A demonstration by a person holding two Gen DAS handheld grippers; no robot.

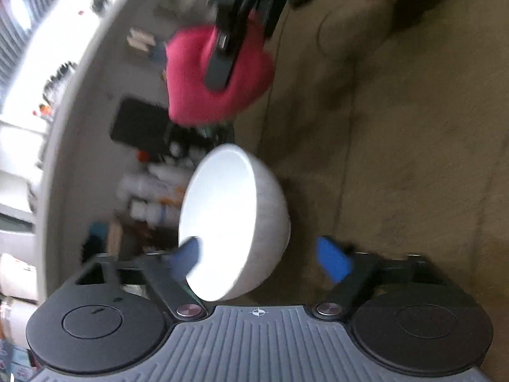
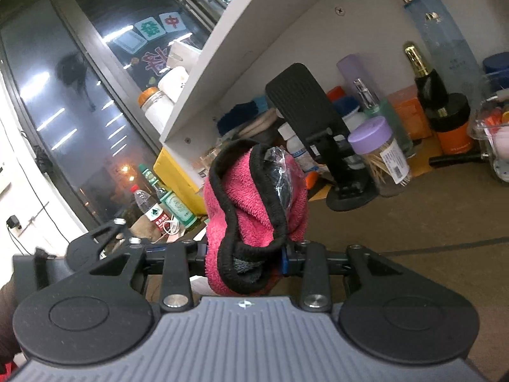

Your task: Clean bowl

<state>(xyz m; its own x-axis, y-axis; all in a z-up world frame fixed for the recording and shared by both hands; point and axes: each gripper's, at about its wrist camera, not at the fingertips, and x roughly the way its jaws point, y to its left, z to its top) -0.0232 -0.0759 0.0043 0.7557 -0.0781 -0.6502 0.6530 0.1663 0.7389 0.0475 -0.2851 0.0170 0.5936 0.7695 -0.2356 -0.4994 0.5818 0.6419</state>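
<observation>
In my left wrist view, blurred throughout, clutter filled the left half of the frame: a black phone stand (image 1: 140, 127) at mid left with pale bottles (image 1: 152, 191) below it, too smeared to tell apart. At lower centre my left claw (image 1: 261, 258) had the white bowl (image 1: 235, 222) tipped on its side, mouth facing left. One blue pad (image 1: 187, 254) lay over the inside of the rim; the other (image 1: 334, 261) stood clear of the outer wall at lower right, so the claw was partly open and not pressing the bowl. Above the bowl, at upper centre, my right claw (image 1: 222, 63) came down from the top edge with the pink cloth (image 1: 216, 79) bunched around it. Brown counter (image 1: 397, 159) filled the right.

In my right wrist view, a dark window (image 2: 63, 95) took up the left, with bottles (image 2: 165, 207) at its foot and a white shelf (image 2: 254, 31) slanting above. At centre my right claw (image 2: 245, 254) was closed narrowly on the pink cloth (image 2: 254, 197), black-edged, which blocked whatever lay straight ahead. Behind it stood the phone stand (image 2: 311, 121), then a purple-lidded toothpick jar (image 2: 381, 156), and further jars at right.
</observation>
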